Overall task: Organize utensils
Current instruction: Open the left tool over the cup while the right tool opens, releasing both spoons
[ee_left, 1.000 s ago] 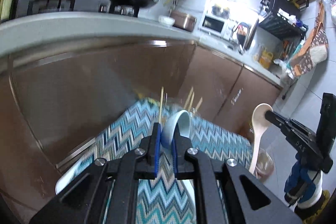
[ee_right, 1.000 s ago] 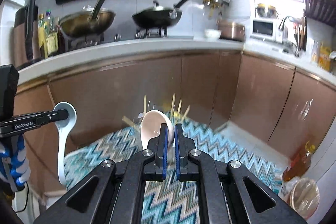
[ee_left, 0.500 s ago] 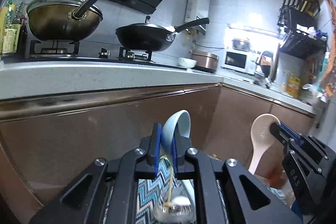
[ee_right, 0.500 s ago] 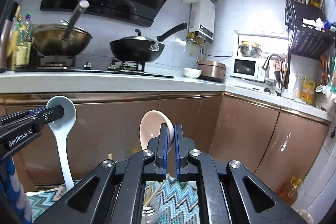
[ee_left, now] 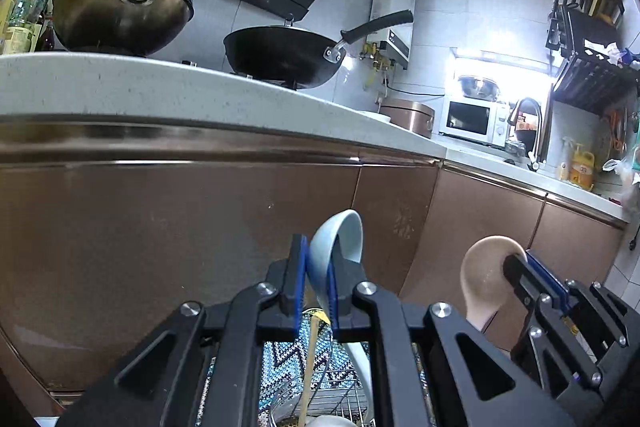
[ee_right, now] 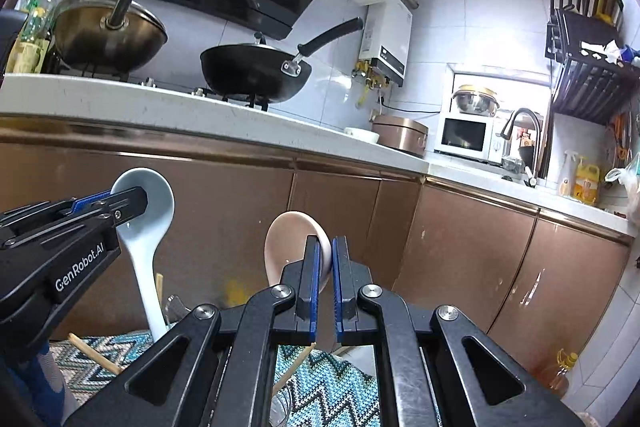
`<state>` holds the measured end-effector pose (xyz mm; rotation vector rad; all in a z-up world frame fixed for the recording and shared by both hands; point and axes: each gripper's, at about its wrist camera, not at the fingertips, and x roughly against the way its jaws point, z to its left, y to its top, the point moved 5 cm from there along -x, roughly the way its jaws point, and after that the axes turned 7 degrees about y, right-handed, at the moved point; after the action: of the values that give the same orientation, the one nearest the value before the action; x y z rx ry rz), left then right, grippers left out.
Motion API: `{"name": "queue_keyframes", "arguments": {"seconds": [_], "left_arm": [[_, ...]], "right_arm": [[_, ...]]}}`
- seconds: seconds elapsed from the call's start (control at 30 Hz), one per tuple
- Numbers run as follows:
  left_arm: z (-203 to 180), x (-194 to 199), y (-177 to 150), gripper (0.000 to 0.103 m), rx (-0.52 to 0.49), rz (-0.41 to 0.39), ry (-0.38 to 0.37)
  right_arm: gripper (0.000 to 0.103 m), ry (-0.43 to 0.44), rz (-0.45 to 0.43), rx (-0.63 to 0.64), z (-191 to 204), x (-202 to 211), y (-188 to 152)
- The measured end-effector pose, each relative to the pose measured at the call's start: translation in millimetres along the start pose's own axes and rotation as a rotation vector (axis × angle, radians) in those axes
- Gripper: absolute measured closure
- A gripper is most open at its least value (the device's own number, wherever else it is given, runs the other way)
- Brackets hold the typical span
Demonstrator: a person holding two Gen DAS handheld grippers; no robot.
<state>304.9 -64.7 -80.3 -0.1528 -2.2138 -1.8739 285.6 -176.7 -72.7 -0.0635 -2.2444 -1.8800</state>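
Kitchen cabinets fill both views; the zigzag cloth has dropped low.
Your left gripper pinches the blue spoon, your right gripper the pink spoon; both were lifted clear, awaiting sorting.

walls: white tile | cabinets: brown | counter: pale | light: bright over microwave

The pale blue glazed ceramic spoon looks smooth and glossy. The brown cabinet fronts shine; the zigzag woven cloth is matt.

Woks on counter; microwave rightward
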Motion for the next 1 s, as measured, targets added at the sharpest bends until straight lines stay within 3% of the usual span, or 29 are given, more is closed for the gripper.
{"name": "queue_keyframes", "arguments": {"seconds": [0.37,0.6,0.77,0.87,1.0], "left_arm": [[2,-18,-32,0.094,0.016,0.037,0.004],[5,-18,-43,0.092,0.032,0.064,-0.034],[9,-8,-37,0.073,0.042,0.067,-0.063],[12,0,-31,0.067,0.042,0.069,-0.075],[17,14,-25,0.066,0.030,0.068,-0.070]], "right_arm": [[0.096,0.004,0.040,0.004,6,-12,-34],[0.094,0.022,0.071,0.016,14,-10,-52],[0.082,0.030,0.076,-0.001,12,-4,-50],[0.082,0.035,0.082,-0.009,12,1,-48],[0.082,0.040,0.097,-0.032,9,11,-47]]}}
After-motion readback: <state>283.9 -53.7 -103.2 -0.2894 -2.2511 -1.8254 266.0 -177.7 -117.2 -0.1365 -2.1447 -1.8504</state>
